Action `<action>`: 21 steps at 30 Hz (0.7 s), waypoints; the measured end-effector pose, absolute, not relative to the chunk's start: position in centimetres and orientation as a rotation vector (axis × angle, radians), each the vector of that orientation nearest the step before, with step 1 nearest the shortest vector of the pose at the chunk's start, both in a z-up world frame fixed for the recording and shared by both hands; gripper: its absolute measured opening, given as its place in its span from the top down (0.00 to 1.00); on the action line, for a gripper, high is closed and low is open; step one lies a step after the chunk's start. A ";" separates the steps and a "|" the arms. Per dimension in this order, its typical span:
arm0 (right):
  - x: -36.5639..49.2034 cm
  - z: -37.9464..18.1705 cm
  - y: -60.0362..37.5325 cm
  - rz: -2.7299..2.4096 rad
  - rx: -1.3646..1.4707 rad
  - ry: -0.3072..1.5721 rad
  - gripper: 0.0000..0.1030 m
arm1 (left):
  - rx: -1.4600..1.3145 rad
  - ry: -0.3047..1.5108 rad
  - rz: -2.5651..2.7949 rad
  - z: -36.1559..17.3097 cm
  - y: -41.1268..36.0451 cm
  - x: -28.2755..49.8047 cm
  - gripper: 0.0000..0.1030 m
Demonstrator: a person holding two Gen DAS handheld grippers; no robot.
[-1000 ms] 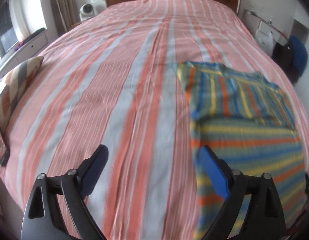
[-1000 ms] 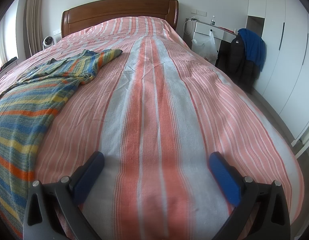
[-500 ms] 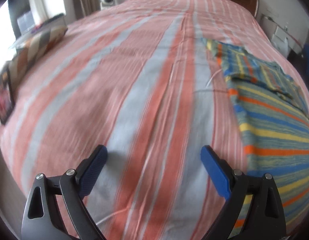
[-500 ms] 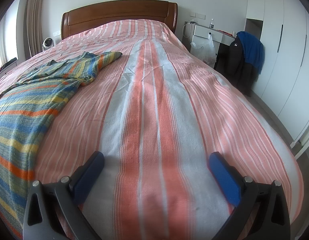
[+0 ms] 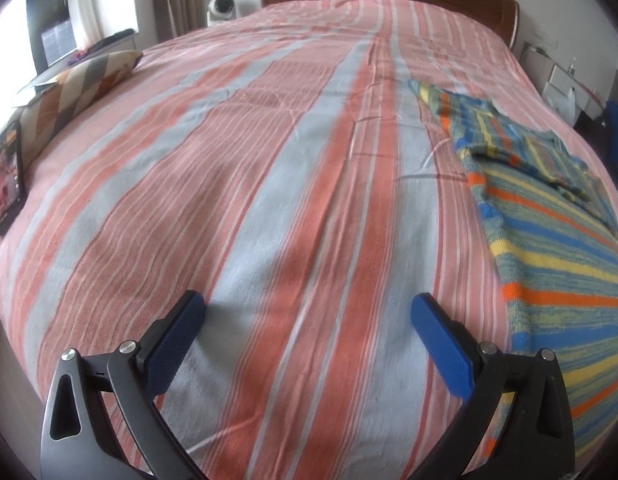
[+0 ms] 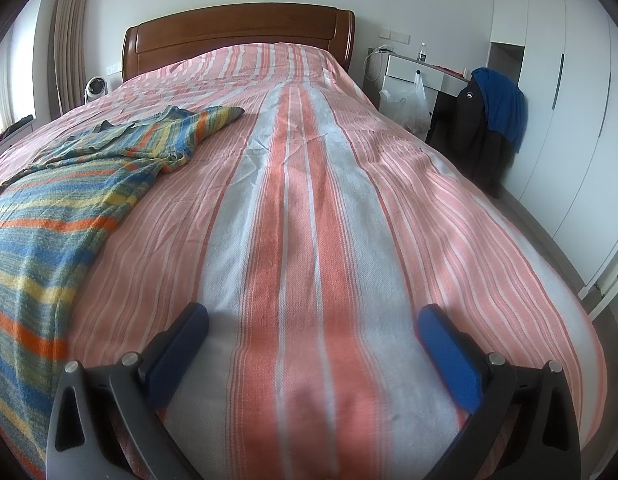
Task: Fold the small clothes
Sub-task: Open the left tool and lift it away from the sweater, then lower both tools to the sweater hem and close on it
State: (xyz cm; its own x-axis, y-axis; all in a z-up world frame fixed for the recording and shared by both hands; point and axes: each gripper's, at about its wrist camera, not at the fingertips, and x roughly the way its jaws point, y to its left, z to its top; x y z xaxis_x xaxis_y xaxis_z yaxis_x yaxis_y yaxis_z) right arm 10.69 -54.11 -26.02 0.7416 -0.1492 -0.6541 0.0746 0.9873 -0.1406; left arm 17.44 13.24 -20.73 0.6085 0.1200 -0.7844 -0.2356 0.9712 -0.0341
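A knitted garment with blue, yellow, orange and green stripes point(image 5: 549, 248) lies flat on the pink-striped bed point(image 5: 269, 160), with a sleeve folded over its upper part. It also shows at the left of the right wrist view point(image 6: 61, 208). My left gripper point(image 5: 309, 316) is open and empty, low over the bedspread to the left of the garment. My right gripper point(image 6: 313, 320) is open and empty, over bare bedspread to the right of the garment.
A patterned cushion point(image 5: 77, 84) and a phone point(image 5: 7, 176) lie at the bed's left edge. A wooden headboard point(image 6: 237, 36) stands at the far end. A chair with dark and blue jackets point(image 6: 489, 120), a small desk point(image 6: 417, 72) and a white wardrobe point(image 6: 569, 100) stand right of the bed.
My left gripper has swung left, so the garment sits farther right in its view. My right gripper has hardly moved. Both stay open.
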 end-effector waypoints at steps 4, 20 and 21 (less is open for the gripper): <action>10.7 -26.0 -54.1 -0.123 -0.108 0.725 0.00 | -0.136 0.895 0.206 -20.9 13.2 17.6 0.00; 10.7 -26.1 -54.1 -0.124 -0.108 0.724 0.00 | -0.128 0.892 0.210 -21.1 13.1 17.6 0.00; 10.7 -26.1 -54.1 -0.123 -0.108 0.724 0.00 | -0.129 0.892 0.211 -21.1 13.1 17.6 0.00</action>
State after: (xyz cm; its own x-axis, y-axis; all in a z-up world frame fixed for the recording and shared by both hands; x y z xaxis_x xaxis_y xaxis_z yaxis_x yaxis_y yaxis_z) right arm 10.65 -54.09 -26.06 0.7422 -0.1498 -0.6532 0.0749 0.9871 -0.1413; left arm 17.60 13.07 -21.10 0.6090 0.1283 -0.7827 -0.2351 0.9717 -0.0236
